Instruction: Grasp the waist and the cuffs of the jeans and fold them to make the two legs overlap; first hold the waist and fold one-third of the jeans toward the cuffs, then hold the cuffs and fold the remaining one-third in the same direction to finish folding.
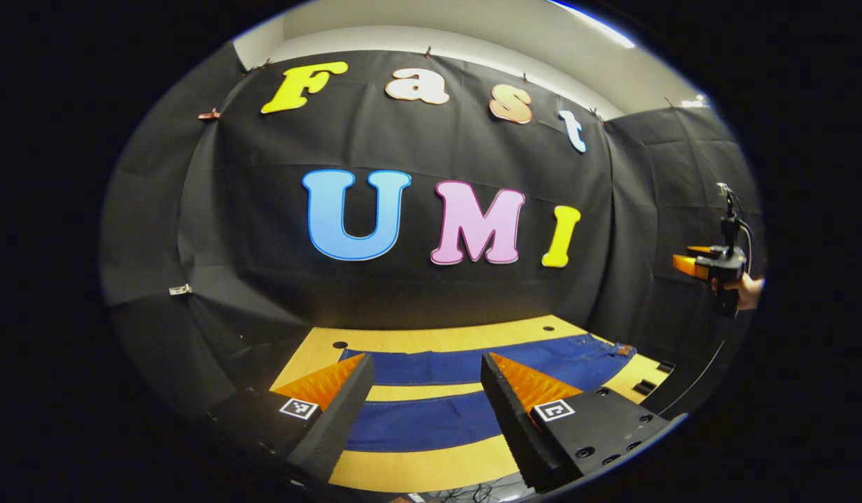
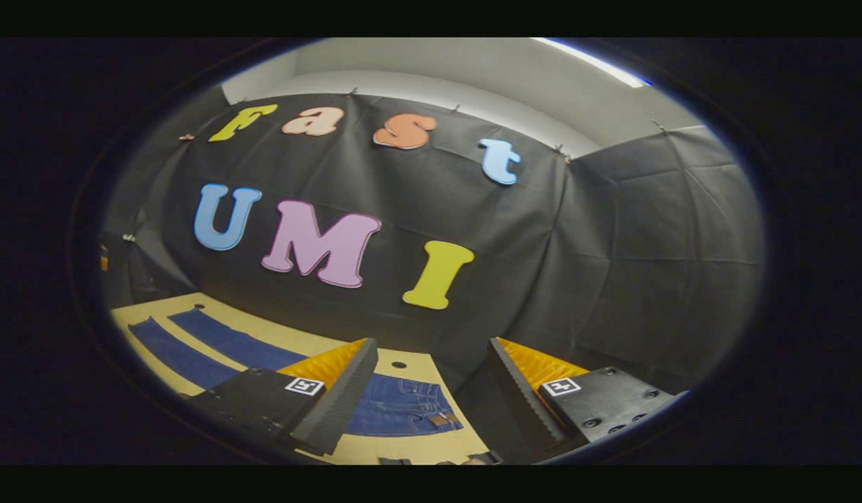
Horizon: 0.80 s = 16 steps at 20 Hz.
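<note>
A: Jeans point(image 1: 431, 412) are lying flat on the table point(image 1: 431, 468), legs spread apart with a strip of bare wood showing between them.

B: And where is the left gripper point(image 1: 425, 391) sitting?

A: It is hovering above the near leg, its fingers point(image 1: 333, 412) standing wide apart and gripping nothing. Past the fingers, the far leg is running across toward the waist point(image 1: 605, 349) at the right.

B: What is the right gripper view showing?

A: The right gripper point(image 2: 431, 381) is hanging over the waist end. Its jaws are spread wide too, holding nothing. Between them the waist point(image 2: 403, 412) is lying flat, with a small leather patch point(image 2: 441, 420) showing near its edge.

B: And farther off?

A: In that view the two legs point(image 2: 214, 346) are stretching away to the left across the wood. In the left gripper view, the right gripper point(image 1: 686, 260) is showing well off at the right edge, with a hand point(image 1: 745, 290) holding it up above the table.

B: Behind everything?

A: The black cloth wall point(image 1: 431, 293) is closing the booth, and holes point(image 1: 339, 344) are dotting the table's far edge.
</note>
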Each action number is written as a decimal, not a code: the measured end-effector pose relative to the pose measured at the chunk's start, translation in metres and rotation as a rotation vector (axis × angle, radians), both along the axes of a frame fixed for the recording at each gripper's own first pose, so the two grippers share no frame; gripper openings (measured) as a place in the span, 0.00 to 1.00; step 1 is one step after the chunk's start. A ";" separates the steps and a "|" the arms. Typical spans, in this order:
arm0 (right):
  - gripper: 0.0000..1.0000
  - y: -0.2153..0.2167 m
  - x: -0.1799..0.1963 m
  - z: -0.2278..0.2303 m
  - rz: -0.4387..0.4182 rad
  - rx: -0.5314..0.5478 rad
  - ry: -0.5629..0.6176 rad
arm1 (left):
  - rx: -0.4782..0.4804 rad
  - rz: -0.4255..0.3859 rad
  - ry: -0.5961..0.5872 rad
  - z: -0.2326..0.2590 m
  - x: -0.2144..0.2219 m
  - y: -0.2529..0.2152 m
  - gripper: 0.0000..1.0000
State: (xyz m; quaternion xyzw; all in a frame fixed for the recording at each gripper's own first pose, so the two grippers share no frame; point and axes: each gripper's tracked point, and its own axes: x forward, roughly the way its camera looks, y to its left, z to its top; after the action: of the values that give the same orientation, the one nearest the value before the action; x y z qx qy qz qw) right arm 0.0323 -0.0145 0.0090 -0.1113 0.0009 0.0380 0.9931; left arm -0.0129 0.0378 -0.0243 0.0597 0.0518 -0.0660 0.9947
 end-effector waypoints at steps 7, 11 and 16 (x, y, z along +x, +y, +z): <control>0.97 0.005 0.040 -0.070 0.185 -0.097 0.199 | 0.157 -0.200 0.189 -0.058 0.014 0.021 0.96; 0.97 0.005 0.075 -0.134 0.274 -0.179 0.325 | 0.258 -0.258 0.337 -0.106 0.037 0.036 0.94; 0.97 0.024 0.099 -0.249 0.531 -0.377 0.581 | 0.393 -0.339 0.547 -0.175 0.066 0.040 0.95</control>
State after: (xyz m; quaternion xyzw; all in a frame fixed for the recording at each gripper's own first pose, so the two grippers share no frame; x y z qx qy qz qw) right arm 0.1316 0.0091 -0.2404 -0.2717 0.2585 0.3209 0.8697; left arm 0.0528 0.0778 -0.1996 0.2372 0.3164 -0.2321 0.8887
